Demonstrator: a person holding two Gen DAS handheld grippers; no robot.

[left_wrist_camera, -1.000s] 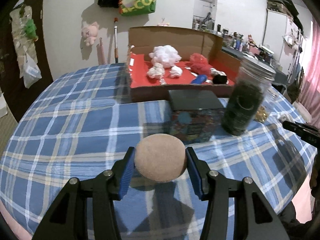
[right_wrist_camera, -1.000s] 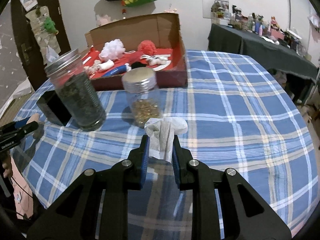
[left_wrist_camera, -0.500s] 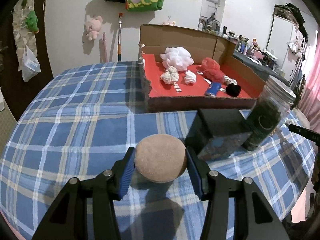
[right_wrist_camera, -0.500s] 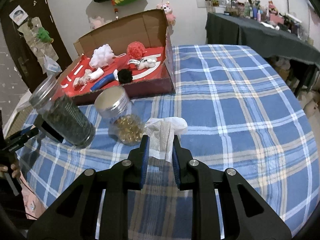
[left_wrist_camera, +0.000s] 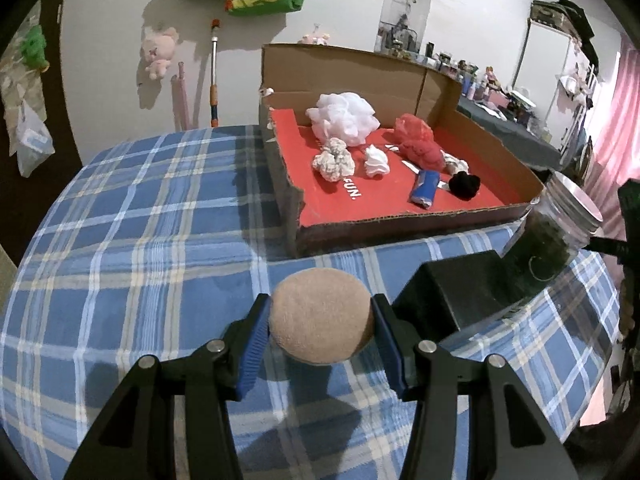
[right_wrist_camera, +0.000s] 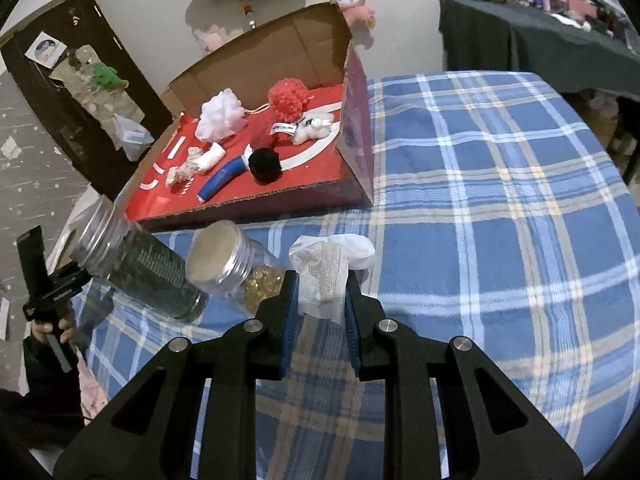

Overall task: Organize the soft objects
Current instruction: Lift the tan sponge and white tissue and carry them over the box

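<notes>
Left fingers: the left gripper [left_wrist_camera: 322,338] has its blue pads pressed on both sides of a tan sponge ball [left_wrist_camera: 322,316], held clear above the checked tablecloth [left_wrist_camera: 132,264].
Right fingers: the right gripper [right_wrist_camera: 320,300] is pinched nearly closed on a white mesh cloth [right_wrist_camera: 326,272], whose loose top flops over the pads.
Ball, handling: likely light and springy; it bulges past the pads, so a grip across its widest part, as now, should keep it from squirting out.
Cloth, handling: limp and thin, no weight to speak of; best taken by a bunched fold, since a single layer could slide free.
Near obstacles: a black box [left_wrist_camera: 460,292], a jar of dark contents [right_wrist_camera: 136,264] and a smaller jar of golden beads [right_wrist_camera: 236,268] stand between the grippers and the box's front edge.
Destination: probably the cardboard box [left_wrist_camera: 404,224] with a red floor, at the far side of the tablecloth.
Already in the box: white pouf [left_wrist_camera: 346,118], red pouf [left_wrist_camera: 416,142], black pompom [left_wrist_camera: 464,186], blue roll [left_wrist_camera: 425,188], small white pieces I cannot identify.
</notes>
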